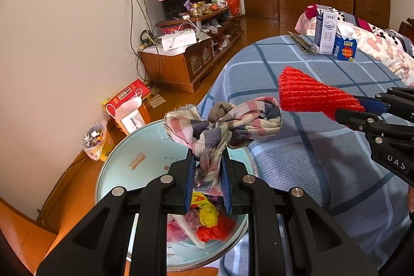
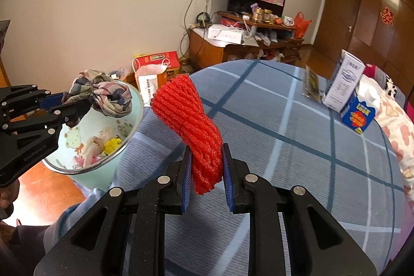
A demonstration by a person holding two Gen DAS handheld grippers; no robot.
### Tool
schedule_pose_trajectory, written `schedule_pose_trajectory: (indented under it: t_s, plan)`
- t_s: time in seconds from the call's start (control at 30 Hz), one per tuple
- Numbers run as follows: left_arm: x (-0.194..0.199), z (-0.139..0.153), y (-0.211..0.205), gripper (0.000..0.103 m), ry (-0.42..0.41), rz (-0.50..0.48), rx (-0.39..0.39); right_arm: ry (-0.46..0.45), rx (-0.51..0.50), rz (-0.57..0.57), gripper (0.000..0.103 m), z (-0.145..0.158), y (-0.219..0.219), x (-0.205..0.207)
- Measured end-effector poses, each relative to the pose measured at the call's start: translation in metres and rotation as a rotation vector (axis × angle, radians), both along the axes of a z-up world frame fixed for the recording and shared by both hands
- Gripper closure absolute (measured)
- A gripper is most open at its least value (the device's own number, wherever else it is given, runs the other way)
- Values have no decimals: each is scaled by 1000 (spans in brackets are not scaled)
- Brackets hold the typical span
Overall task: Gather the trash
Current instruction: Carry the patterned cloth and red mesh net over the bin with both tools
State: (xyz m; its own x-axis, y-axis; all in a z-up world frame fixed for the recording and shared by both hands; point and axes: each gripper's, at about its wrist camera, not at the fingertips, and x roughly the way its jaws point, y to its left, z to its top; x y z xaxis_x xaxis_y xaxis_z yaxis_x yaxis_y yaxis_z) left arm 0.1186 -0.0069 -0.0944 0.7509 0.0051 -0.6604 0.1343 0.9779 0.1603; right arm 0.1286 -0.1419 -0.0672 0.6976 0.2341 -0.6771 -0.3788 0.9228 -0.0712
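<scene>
Below the left claw (image 1: 207, 172), a pale basin (image 1: 116, 167) is sitting while the claw is gripping a plaid rag (image 1: 222, 126). Right claw (image 2: 207, 172) is clamping a red knit bundle (image 2: 191, 120) over the bed (image 2: 297, 146).

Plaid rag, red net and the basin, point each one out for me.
plaid rag (image 1: 222, 126), left wrist view, on its bunched middle.
red net (image 2: 199, 131), right wrist view, on its ribbed middle.
basin (image 2: 129, 139), right wrist view, on its outer wall.
</scene>
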Motion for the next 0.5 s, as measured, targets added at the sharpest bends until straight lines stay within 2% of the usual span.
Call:
schedule_pose_trajectory:
  t_s: [0.5]
  plan:
    - [-10,6,27,85,-14,42,0,-10,-16,46,81,4,26,-4]
